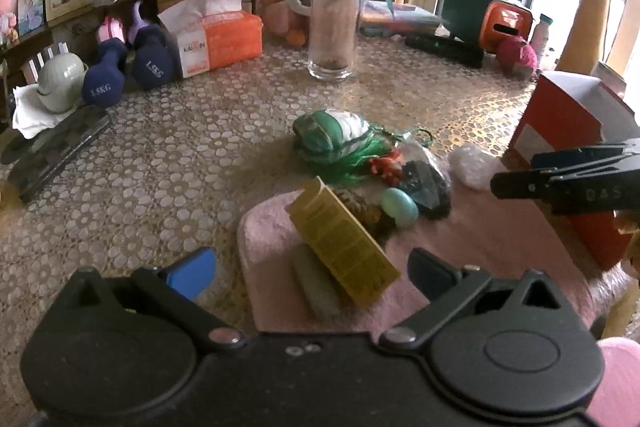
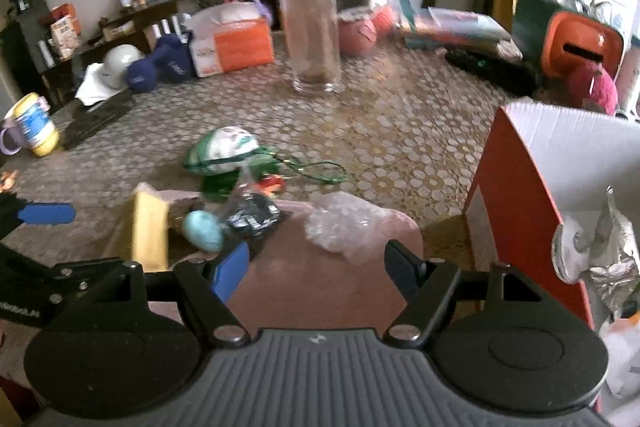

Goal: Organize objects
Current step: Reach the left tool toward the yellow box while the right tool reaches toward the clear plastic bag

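A pink towel (image 1: 472, 255) lies on the table with small things on it: a yellow box (image 1: 344, 247) leaning on a grey-green bar (image 1: 316, 287), a blue egg (image 1: 399, 207), a dark packet (image 1: 428, 187) and a clear crumpled bag (image 1: 472, 163). A green-and-white bundle with green cord (image 1: 332, 135) lies just beyond. My left gripper (image 1: 312, 273) is open around the yellow box, not touching it. My right gripper (image 2: 316, 267) is open over the towel (image 2: 320, 279), near the clear bag (image 2: 344, 223) and the egg (image 2: 203, 231). It shows side-on in the left wrist view (image 1: 560, 179).
An open red carton (image 2: 516, 195) stands at the right with foil wrap (image 2: 612, 259) inside. A tall glass jar (image 1: 334, 15), an orange tissue box (image 1: 220, 39), blue dumbbells (image 1: 104, 79), a white helmet (image 1: 60, 79) and an orange-and-green case (image 1: 492, 15) ring the table. A yellow mug (image 2: 34, 125) stands at the left.
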`<state>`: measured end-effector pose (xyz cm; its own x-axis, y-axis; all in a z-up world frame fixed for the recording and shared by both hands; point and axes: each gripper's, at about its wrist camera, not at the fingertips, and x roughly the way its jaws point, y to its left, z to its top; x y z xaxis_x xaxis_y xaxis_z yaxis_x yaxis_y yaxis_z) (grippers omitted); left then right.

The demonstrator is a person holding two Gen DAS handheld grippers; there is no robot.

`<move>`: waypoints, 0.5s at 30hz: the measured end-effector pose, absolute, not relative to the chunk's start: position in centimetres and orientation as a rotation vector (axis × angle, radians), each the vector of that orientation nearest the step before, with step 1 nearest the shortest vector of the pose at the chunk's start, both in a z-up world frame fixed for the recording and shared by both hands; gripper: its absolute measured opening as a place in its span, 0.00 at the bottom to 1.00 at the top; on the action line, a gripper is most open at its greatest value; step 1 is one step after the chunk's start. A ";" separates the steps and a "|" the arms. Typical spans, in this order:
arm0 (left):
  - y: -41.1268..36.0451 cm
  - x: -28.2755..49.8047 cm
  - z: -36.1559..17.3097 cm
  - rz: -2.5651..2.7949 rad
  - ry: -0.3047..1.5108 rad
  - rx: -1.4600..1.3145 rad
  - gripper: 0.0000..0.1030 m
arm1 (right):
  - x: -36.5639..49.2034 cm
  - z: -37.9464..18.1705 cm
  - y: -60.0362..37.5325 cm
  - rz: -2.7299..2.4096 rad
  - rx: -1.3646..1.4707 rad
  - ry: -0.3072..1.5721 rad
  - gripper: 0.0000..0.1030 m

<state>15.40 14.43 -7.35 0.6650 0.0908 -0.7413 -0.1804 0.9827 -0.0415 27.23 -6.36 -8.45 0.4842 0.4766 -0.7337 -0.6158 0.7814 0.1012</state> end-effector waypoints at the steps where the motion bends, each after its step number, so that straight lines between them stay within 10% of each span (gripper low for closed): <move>1: 14.6 15.7 -7.6 0.157 0.833 -0.121 0.99 | 27.7 -8.7 -6.3 0.666 -0.171 0.838 0.72; 15: 15.5 18.3 -8.8 0.172 0.867 -0.223 0.74 | 31.0 -10.7 -4.7 0.613 -0.078 0.904 0.72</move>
